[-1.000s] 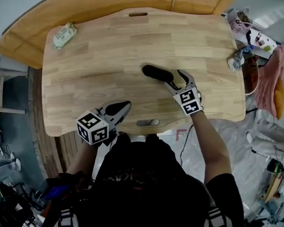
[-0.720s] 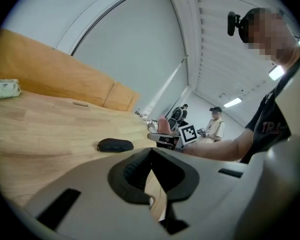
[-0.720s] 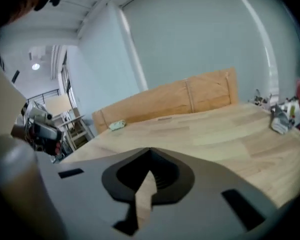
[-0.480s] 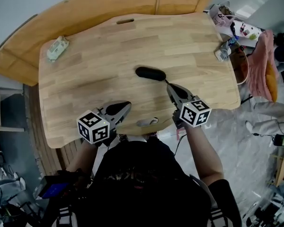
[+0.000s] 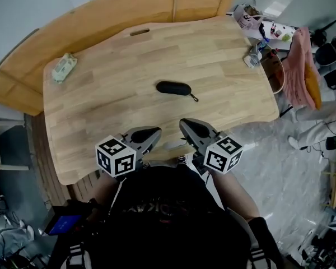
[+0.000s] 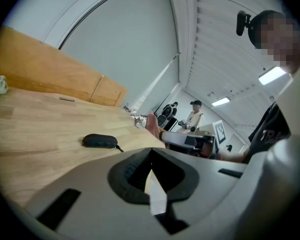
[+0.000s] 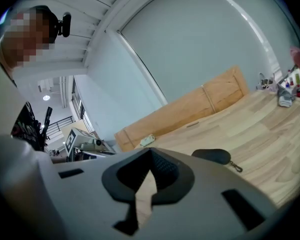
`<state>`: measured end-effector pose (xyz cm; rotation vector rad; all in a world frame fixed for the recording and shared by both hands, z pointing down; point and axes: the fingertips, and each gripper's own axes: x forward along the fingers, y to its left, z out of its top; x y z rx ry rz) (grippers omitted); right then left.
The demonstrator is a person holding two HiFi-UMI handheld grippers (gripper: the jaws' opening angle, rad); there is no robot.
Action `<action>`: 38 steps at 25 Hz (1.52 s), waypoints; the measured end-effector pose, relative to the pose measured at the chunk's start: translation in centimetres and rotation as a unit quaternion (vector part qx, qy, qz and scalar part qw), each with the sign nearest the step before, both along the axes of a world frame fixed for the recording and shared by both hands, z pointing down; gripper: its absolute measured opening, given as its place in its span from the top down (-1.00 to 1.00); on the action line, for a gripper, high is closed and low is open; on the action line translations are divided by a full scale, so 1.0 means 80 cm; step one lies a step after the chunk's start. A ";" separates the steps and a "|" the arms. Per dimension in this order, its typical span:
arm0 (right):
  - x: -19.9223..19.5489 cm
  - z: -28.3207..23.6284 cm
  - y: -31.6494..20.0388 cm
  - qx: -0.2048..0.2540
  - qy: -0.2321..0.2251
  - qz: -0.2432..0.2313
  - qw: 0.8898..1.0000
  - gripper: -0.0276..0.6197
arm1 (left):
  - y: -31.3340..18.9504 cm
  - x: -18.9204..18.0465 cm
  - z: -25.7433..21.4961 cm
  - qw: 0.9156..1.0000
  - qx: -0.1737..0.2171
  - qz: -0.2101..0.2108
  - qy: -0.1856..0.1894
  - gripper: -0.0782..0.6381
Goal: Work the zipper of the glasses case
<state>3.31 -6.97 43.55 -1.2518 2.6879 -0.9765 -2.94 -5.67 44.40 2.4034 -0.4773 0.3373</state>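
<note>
The black glasses case lies shut in the middle of the light wooden table, its small zipper pull trailing off its right end. Both grippers hang over the table's near edge, well short of the case and touching nothing. My left gripper is shut and empty; in the left gripper view the case lies far ahead of it, to the left. My right gripper is also shut and empty, and the right gripper view has the case ahead, to the right of its jaws.
A green-and-white packet rests at the table's far left corner. Small bottles and clutter sit at the far right corner, beside a pink cloth. An orange board runs behind the table. People stand in the background.
The right gripper, open beside the case's right end a second ago, has shut and drawn back to the near edge, turning as it went. The left gripper shifted slightly. The case stays put.
</note>
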 end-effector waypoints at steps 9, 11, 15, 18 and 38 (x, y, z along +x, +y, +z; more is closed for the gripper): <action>-0.045 -0.005 0.043 -0.009 -0.019 -0.016 1.000 0.87 | 0.021 -0.008 0.003 1.000 -0.004 0.011 -0.005 0.75; -0.049 -0.006 0.048 -0.006 -0.013 -0.019 1.000 0.87 | 0.026 -0.006 0.004 1.000 -0.002 0.018 -0.008 0.75; -0.052 -0.004 0.056 -0.008 -0.011 -0.019 1.000 0.87 | 0.031 -0.003 0.004 1.000 -0.002 0.027 -0.007 0.75; -0.053 -0.003 0.059 -0.008 -0.010 -0.016 1.000 0.87 | 0.033 -0.002 0.005 0.999 -0.003 0.032 -0.007 0.75; -0.056 -0.004 0.060 -0.008 -0.020 -0.006 1.000 0.87 | 0.033 -0.004 0.002 0.999 -0.001 0.043 -0.015 0.75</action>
